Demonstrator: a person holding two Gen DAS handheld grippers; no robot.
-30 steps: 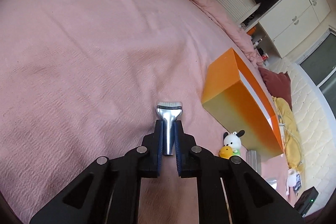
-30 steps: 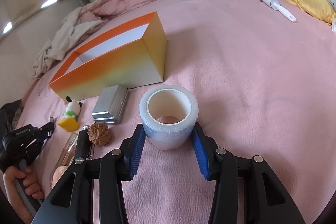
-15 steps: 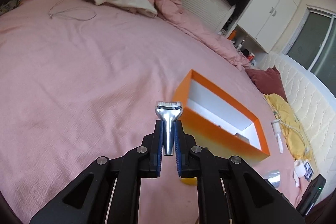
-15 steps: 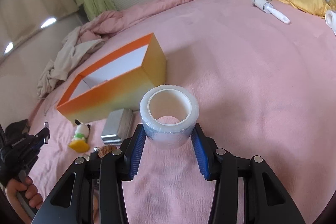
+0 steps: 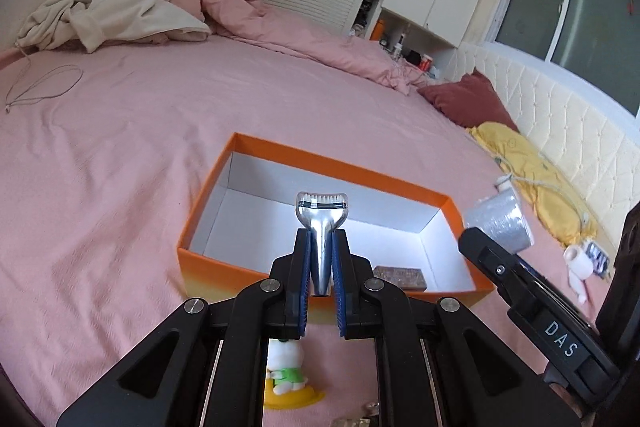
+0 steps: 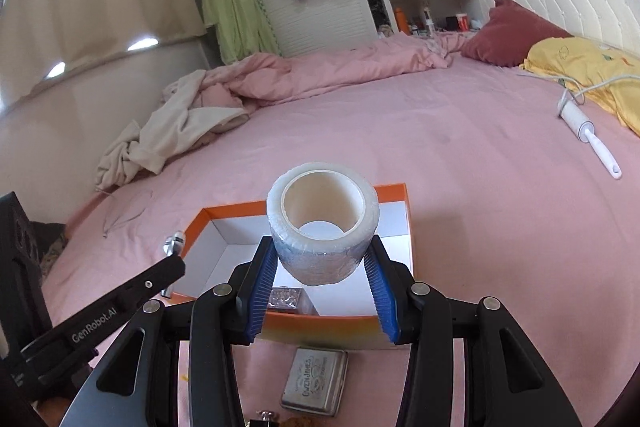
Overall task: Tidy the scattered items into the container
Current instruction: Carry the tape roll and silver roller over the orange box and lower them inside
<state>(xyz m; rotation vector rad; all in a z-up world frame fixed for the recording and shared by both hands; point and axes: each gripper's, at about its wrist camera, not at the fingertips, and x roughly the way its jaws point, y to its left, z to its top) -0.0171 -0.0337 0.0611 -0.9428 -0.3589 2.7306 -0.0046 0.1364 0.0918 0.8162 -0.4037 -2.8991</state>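
Note:
An open orange box [image 5: 332,163] with a white inside lies on the pink bed; a small brown block [image 5: 400,273] rests in its near right corner. My left gripper [image 5: 321,263] is shut on a silver trimmer head [image 5: 321,215], held in the air over the box's near side. My right gripper [image 6: 320,267] is shut on a clear tape roll [image 6: 322,227], also raised above the orange box [image 6: 394,193]. In the left wrist view the right gripper [image 5: 500,247] and its tape roll [image 5: 498,223] reach in at the right. The left gripper [image 6: 176,255] shows at the left of the right wrist view.
In front of the box lie a small toy figure on a yellow base [image 5: 286,379] and a metal tin [image 6: 316,381]. A lint roller [image 6: 588,135] and a yellow pillow [image 6: 580,67] are at the right. Crumpled bedding [image 5: 120,11] lies at the far left.
Both grippers have risen and come over the orange box with their loads. The left view has rolled level, so the box's inside now shows. Grips are unchanged.

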